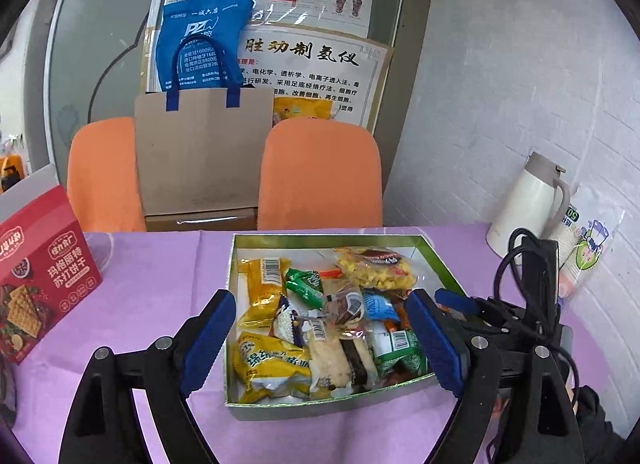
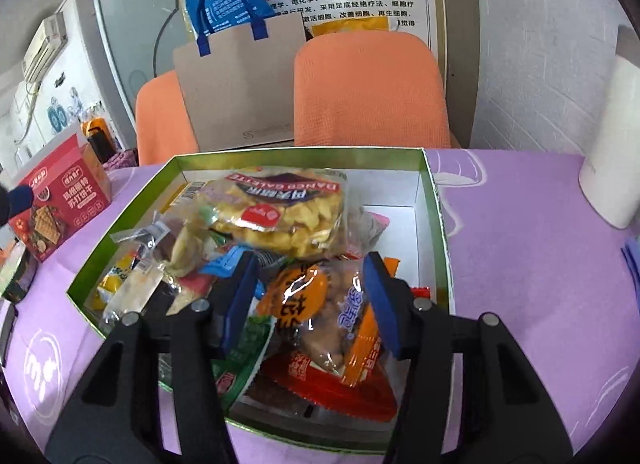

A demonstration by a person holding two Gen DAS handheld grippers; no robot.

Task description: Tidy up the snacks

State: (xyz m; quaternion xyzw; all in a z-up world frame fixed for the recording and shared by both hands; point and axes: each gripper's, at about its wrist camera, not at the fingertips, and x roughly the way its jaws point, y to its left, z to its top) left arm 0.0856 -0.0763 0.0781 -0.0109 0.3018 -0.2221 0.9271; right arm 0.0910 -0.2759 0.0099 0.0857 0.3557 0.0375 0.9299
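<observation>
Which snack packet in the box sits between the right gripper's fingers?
The clear packet with the orange round label, between the right gripper fingers; the yellow chips bag lies farther back.

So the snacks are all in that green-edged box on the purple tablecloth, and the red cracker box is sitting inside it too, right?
Not quite. The snacks are in the green-edged box on the purple tablecloth, but the red cracker box stands outside it, on the cloth off to the left. The left wrist view shows the gap between them.

Open left gripper [image 1: 324, 338] over snack-filled box [image 1: 440, 260], purple tablecloth [image 1: 160, 264], red cracker box [image 1: 44, 276], white thermos [image 1: 528, 204]
</observation>
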